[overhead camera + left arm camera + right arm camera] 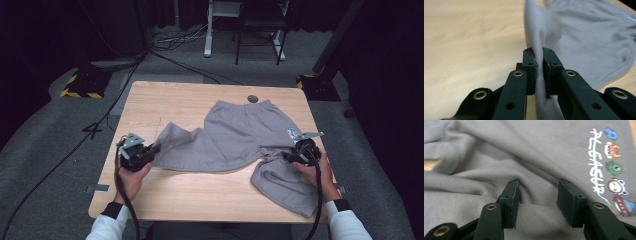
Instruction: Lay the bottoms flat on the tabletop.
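Forearms in white sleeves enter the high view from six o'clock, each hand carrying a claw over the wooden table [200,195]. At about eight o'clock the left claw [156,148] grips the hem of one leg of the grey shorts [235,137], which lie spread across the middle of the table with the waistband toward twelve o'clock. At about four o'clock the right claw [286,156] rests on the other leg, which is folded and bunched toward the table's near right corner. Cables trail from both claws toward six o'clock.

Black jaws rise from six o'clock in the left gripper view, where the left claw [539,62] is pinched narrow on a fold of the shorts [584,37]; the cloth runs up from between the pads toward twelve and spreads out toward two o'clock over the table [469,37].

Looking along the right claw [539,197] in the right gripper view, the jaws stand moderately apart with rumpled cloth of the shorts [499,150] between and under them; I cannot tell whether the pads press it. A white printed word and a column of cartoon figures [615,167] sit at three o'clock.
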### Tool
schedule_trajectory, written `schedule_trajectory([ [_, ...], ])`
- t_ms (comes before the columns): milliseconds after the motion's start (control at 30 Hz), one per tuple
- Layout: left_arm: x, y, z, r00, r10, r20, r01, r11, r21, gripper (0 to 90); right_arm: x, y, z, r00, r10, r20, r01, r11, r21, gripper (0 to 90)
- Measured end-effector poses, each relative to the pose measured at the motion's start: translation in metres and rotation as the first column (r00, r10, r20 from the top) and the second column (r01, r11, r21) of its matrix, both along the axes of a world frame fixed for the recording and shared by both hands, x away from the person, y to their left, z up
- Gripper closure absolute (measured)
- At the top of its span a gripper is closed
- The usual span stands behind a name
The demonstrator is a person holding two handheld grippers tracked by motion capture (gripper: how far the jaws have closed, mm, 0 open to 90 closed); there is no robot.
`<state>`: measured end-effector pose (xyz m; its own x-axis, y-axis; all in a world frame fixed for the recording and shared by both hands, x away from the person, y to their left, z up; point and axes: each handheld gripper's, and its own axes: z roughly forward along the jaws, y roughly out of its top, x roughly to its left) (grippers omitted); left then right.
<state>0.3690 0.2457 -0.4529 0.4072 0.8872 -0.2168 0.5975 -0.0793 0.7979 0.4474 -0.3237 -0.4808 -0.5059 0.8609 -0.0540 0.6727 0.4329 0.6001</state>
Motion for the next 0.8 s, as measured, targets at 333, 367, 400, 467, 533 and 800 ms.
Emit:
schedule_trajectory([
  [333, -0.045, 0.016, -0.011, 0.9981, -0.056, -0.026, 0.057, 0.9973, 0.047, 48.0, 0.002, 0.0, 0.0, 0.9995, -0.025, 0.02, 0.026, 0.9993, -0.028, 49.5],
  [367, -0.047, 0.011, -0.009, 0.9966, -0.082, -0.005, 0.082, 0.9948, 0.06, 42.2, 0.003, -0.001, 0.001, 0.9995, -0.03, 0.012, 0.03, 0.9992, -0.025, 48.3],
  [400, -0.047, 0.008, -0.008, 0.9947, -0.103, 0.005, 0.102, 0.9931, 0.057, 37.2, 0.004, -0.001, 0.0, 0.9992, -0.04, 0.001, 0.04, 0.9991, -0.011, 47.7],
  [467, -0.042, -0.004, -0.007, 0.9903, -0.139, 0.01, 0.137, 0.9848, 0.107, 32.8, 0.003, -0.001, 0.0, 0.9994, -0.036, -0.003, 0.036, 0.9994, 0.003, 47.8],
  [533, -0.031, -0.016, -0.012, 0.9899, -0.141, -0.006, 0.14, 0.9751, 0.171, 31.4, 0.003, -0.001, 0.0, 0.9997, -0.023, -0.002, 0.023, 0.9997, 0.0, 48.0],
  [800, 0.014, -0.013, -0.042, 0.9946, -0.047, -0.093, 0.073, 0.9501, 0.303, 48.6, 0.001, 0.002, 0.0, 1.0, 0.002, 0.003, -0.002, 0.9999, -0.011, 49.3],
])
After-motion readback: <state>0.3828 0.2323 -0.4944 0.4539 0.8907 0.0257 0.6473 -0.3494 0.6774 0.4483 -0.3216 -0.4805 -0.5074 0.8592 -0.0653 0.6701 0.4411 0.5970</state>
